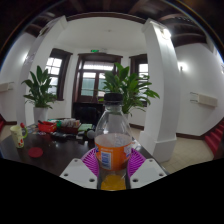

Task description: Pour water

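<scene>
A clear plastic bottle (113, 140) with orange drink, a blue and orange label and a dark cap stands upright between my fingers. My gripper (112, 160) is shut on the bottle, both purple pads (92, 160) pressing on its lower sides. The bottle appears lifted above the dark table (45, 158). Its base is hidden by the gripper's body.
On the dark table to the left lie a red lid-like disc (35, 153), a red bowl (46, 127), a dark bowl with food (67, 126) and small items. Beyond stand potted plants (40, 90), white pillars (160, 90) and a glass door (95, 80).
</scene>
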The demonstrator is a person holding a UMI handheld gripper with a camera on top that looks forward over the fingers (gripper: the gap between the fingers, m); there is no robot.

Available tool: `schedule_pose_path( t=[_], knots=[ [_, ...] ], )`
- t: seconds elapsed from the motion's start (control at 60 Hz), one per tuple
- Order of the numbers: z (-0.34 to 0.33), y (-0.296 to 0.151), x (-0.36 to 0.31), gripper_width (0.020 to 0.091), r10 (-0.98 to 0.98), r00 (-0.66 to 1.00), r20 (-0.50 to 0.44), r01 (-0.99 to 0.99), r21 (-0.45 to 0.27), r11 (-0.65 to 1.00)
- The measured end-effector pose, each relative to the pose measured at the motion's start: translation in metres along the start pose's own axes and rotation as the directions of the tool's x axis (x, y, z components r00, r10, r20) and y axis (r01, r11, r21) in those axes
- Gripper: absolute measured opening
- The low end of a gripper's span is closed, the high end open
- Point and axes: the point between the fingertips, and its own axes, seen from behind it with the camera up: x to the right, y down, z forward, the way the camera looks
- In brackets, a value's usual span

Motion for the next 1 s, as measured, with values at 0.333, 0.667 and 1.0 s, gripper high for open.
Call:
schedule_pose_path(
  t=[0.333,0.667,1.0],
  knots=[
    [0.018,-0.037,-0.077,0.0321,-0.371,0.925,0.083,0.372,0.006,0.928],
    [0.038,-0.090,-0.252,0.0321,-0.910,0.406,0.088,0.894,0.171,0.415],
    [0.058,-0.080,-0.354,0.0322,-0.982,-0.187,-0.033,0.960,0.208,-0.190]
  ],
)
